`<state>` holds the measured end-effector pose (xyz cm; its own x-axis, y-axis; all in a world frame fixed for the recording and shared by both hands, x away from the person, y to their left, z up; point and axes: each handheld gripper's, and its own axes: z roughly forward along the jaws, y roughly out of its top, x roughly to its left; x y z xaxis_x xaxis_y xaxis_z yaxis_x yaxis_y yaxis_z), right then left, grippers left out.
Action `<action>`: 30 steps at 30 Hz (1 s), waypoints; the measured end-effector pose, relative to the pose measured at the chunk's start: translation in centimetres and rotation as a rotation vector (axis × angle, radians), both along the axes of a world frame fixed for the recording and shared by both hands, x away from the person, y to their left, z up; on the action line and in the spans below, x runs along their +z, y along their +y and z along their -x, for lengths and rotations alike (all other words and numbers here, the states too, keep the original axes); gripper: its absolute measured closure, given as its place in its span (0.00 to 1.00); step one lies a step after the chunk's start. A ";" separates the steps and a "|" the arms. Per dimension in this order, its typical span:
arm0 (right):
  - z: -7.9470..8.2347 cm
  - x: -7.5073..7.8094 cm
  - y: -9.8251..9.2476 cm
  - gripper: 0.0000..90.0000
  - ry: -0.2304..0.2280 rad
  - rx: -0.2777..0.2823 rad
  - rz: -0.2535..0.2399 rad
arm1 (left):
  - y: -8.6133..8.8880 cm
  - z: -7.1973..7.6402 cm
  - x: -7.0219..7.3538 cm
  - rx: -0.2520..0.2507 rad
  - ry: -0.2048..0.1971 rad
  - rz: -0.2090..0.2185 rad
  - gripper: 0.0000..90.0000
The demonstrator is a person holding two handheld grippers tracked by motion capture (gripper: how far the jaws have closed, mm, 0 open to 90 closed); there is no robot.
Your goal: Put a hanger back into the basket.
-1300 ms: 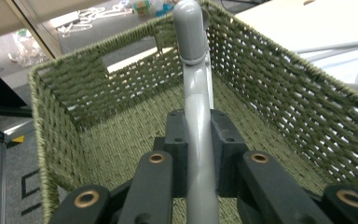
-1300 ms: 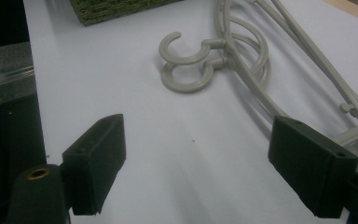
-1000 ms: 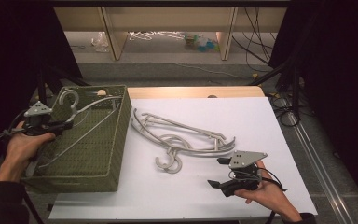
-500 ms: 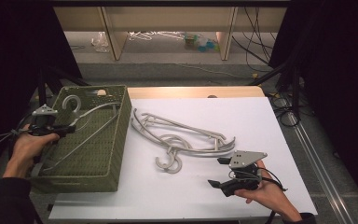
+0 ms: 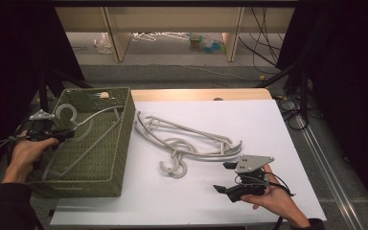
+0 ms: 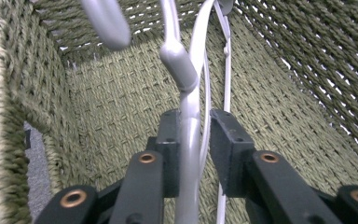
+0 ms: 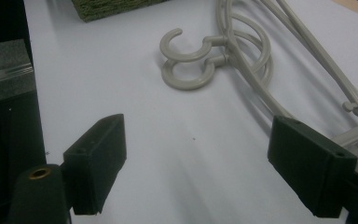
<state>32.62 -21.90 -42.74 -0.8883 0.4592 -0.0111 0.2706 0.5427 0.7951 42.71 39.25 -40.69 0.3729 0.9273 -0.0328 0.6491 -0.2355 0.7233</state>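
A woven green basket (image 5: 122,143) stands at the table's left. A grey plastic hanger (image 5: 92,125) leans inside it, hook up at the left rim. My left gripper (image 5: 70,133) is at that hook's neck. In the left gripper view its jaws stand slightly apart around the hanger's neck (image 6: 189,98): one jaw touches it and a thin gap shows at the other, so my left gripper (image 6: 196,128) is open. Several more grey hangers (image 5: 187,143) lie piled mid-table. My right gripper (image 5: 223,177) rests wide open on the white tabletop near their hooks (image 7: 189,60), holding nothing (image 7: 214,154).
The white tabletop (image 5: 268,124) has free room right of the pile and along its front edge. A wooden strip (image 5: 196,94) borders the far edge. Cables (image 5: 292,108) and dark stands run along the right side. Shelving with loose items (image 5: 172,36) stands beyond.
My left hand has lowered the hanger deeper into the basket and drawn back a little toward the left rim. The right gripper has stayed in place, open.
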 end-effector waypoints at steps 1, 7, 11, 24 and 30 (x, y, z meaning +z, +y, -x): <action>0.0 0.0 0.0 0.23 0.001 0.004 0.003 | 0.1 0.0 0.0 0.004 0.001 -0.002 0.77; 0.0 0.0 0.0 0.23 0.000 0.004 0.004 | 0.8 0.5 0.6 0.049 -0.023 0.043 0.62; 0.0 0.0 0.0 0.23 0.000 -0.004 0.001 | 0.9 1.4 1.6 0.042 -0.046 0.147 0.56; -0.1 -0.5 0.2 0.23 0.007 -0.006 0.009 | -6.3 6.7 5.0 -0.224 -0.191 0.276 0.45; -0.2 -0.6 0.1 0.23 0.005 -0.005 0.003 | -10.5 9.1 5.1 -0.328 -0.213 0.290 0.40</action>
<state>32.81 -21.76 -43.33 -0.8859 0.4638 -0.0080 0.2777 0.5440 0.7918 33.65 28.79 -35.60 0.6704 0.7236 -0.1639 0.4047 -0.1716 0.8982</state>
